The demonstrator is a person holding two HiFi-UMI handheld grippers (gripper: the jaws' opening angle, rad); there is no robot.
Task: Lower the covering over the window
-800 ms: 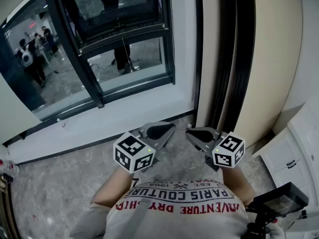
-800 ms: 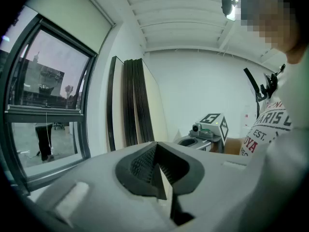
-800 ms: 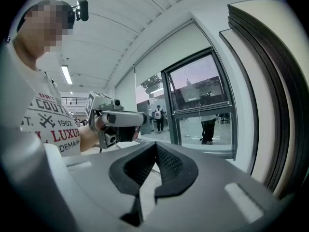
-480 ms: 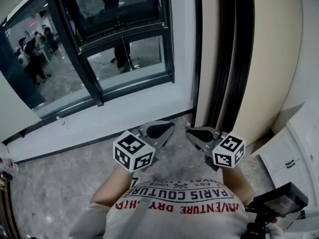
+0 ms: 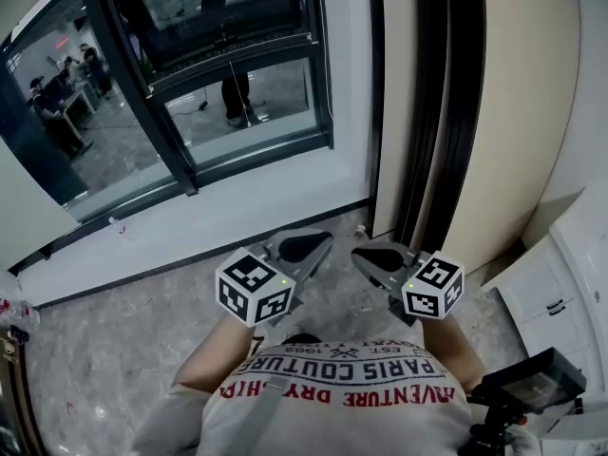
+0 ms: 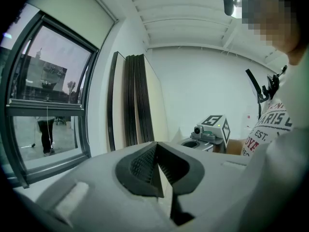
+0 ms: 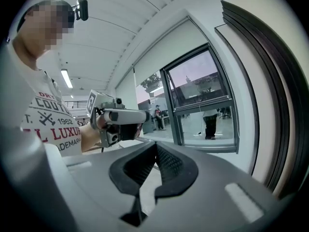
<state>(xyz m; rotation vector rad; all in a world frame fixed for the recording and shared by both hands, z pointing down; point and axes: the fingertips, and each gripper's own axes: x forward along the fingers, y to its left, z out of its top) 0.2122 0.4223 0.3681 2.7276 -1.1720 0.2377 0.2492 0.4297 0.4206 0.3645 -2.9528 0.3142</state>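
The window has a dark frame and a white sill. In the right gripper view a pale blind covers the part above the glass, and a thin cord hangs in front of the pane. Both grippers are held level in front of the person's chest, well short of the window. My left gripper is shut with nothing in it, and its pads meet in a line. My right gripper is shut too, empty, its tips together.
Right of the window stand dark vertical tracks and a beige panel. A white cabinet and a black device are at the lower right. Grey marble floor lies below the sill. People stand beyond the glass.
Both grippers stay where they were, shut. The head view has tilted slightly, and the people behind the glass have shifted.
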